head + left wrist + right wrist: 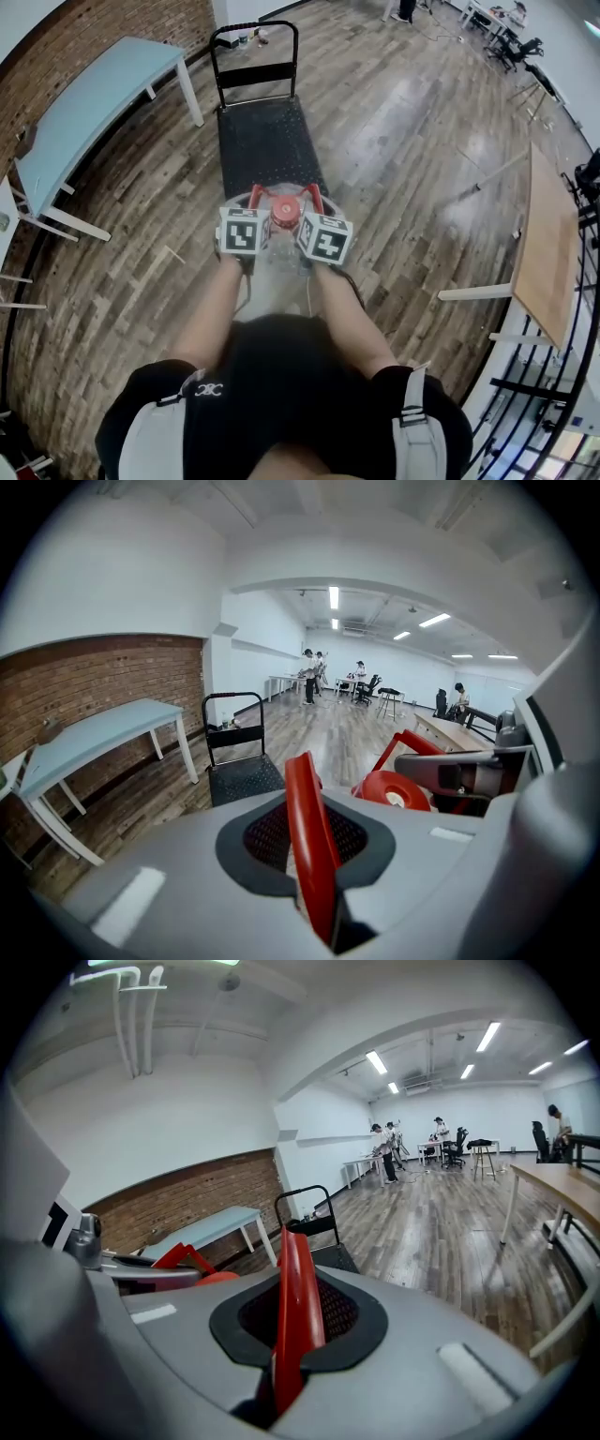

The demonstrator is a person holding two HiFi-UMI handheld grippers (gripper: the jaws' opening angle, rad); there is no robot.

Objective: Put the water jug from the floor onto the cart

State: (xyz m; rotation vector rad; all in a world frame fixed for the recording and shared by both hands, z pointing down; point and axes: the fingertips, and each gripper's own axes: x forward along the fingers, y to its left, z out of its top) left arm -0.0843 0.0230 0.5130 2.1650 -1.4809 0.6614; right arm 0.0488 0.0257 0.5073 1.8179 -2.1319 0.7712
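Two narrow grips: fingers of left gripper (249, 204) pinched on left red handle (307, 836) of water jug (284, 214), fingers of right gripper (315, 206) on right red handle (295, 1307); jug held at near end of cart (267, 141).

The wood-plank floor (394, 141) carries a black platform cart (267, 141), handle at its far end. A light-blue desk (94, 103) stands left, a wooden desk (548, 244) right.

Glossy red plastic jug handle (311, 841)
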